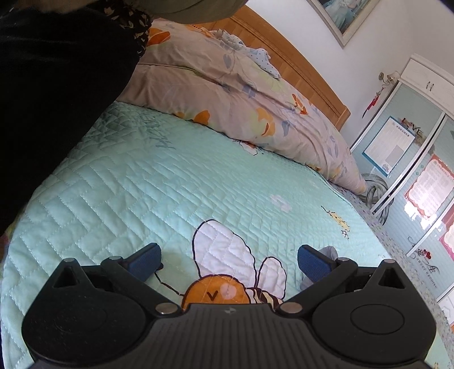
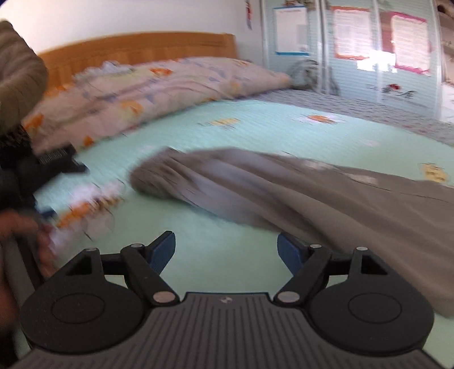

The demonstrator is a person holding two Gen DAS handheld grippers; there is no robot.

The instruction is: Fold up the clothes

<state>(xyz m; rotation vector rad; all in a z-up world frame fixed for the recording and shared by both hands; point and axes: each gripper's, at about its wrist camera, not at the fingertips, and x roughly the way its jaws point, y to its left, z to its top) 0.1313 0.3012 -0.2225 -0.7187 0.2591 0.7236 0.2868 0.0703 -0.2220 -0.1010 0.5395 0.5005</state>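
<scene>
One grey garment (image 2: 312, 195) lies on the bed, spread long across the mint quilted bedspread (image 2: 227, 130), its gathered, rounded end toward the middle of the bed and its wider body running off to the right and down toward the near edge. The cloth is plain grey with soft lengthwise folds and a paler streak along the middle; the right wrist view is smeared, so finer detail cannot be told. In the left wrist view only a small grey scrap of it (image 1: 329, 252) shows, just behind the right-hand blue pad.

Two tongs are in play. The right tongs (image 2: 225, 252) hang over bare bedspread just beside the garment's near edge, jaws spread apart and empty, the garment lying off to their right and not between the pads. The left tongs (image 1: 228, 261) are likewise released, both blue pads wide apart with only the bedspread under them, over one large bee picture (image 1: 232, 272) with white wings and an orange head. A second, small bee (image 1: 339, 221) sits further right on the spread.

From the right wrist view the left tongs show as a dark shape at the far left, with one hand (image 2: 20, 230) blurred below it.

Beyond lies one rumpled floral duvet (image 1: 241, 93) against one wooden headboard (image 1: 300, 59). One framed picture (image 1: 343, 17) hangs on the wall, and one wardrobe (image 1: 411, 147) with posters on its doors stands at the bed's far side
</scene>
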